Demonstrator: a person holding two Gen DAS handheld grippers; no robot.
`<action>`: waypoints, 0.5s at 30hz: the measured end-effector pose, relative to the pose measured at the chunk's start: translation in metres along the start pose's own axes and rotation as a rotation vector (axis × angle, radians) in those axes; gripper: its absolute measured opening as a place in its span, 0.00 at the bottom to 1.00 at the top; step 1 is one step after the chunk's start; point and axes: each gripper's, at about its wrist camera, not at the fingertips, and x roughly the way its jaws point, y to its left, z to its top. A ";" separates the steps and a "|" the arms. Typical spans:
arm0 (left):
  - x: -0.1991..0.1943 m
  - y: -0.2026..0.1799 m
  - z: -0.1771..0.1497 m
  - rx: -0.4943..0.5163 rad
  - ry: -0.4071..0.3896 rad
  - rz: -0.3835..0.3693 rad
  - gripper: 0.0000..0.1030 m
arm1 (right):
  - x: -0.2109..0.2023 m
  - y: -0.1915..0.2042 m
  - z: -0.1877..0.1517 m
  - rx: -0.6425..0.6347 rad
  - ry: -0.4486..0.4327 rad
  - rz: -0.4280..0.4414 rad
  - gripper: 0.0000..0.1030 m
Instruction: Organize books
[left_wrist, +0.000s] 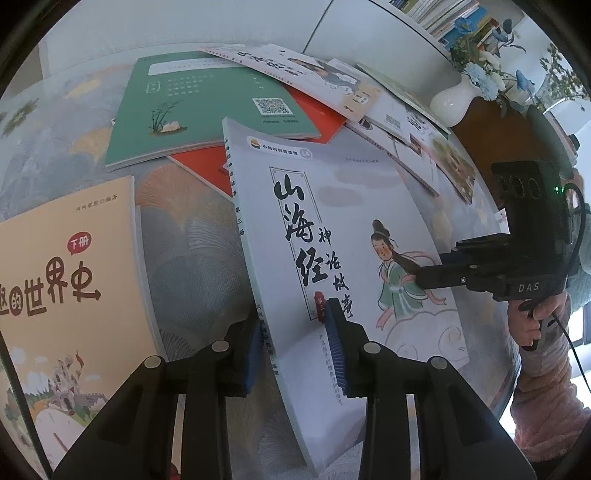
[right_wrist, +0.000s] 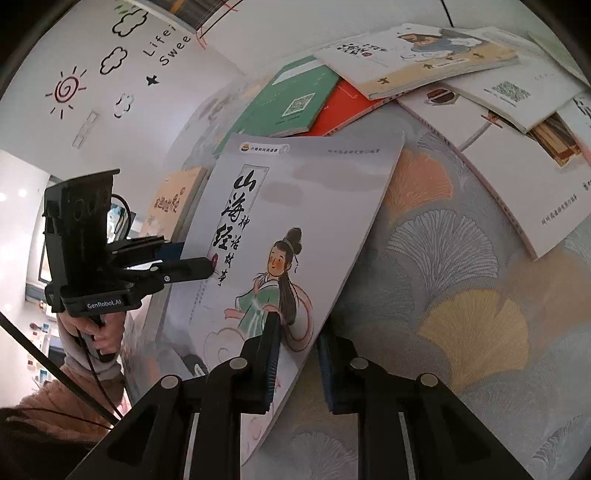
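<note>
Grey-white book: thin paperback (left_wrist: 351, 236) with ink lettering, raised tilted over the patterned tablecloth (right_wrist: 461, 295).
Left gripper (left_wrist: 295, 350): clamped on its spine edge.
Right gripper (right_wrist: 295, 354): closing around its opposite edge.
Behind: green book (left_wrist: 207, 107) on red book (left_wrist: 199, 166), flat.

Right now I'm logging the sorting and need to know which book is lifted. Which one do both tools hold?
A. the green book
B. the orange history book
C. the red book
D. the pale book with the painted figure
D: the left tool and right tool each clamp an edge of the pale book, tilted above the table.
</note>
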 end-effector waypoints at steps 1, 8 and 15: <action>0.000 0.000 0.000 -0.003 -0.001 0.002 0.30 | 0.001 0.001 -0.001 0.003 0.001 0.001 0.16; -0.003 -0.013 0.002 -0.059 0.048 0.082 0.28 | -0.004 0.005 -0.002 0.053 0.007 -0.050 0.21; -0.019 -0.034 -0.008 -0.005 0.037 0.104 0.27 | -0.027 0.050 -0.011 -0.002 -0.034 -0.060 0.20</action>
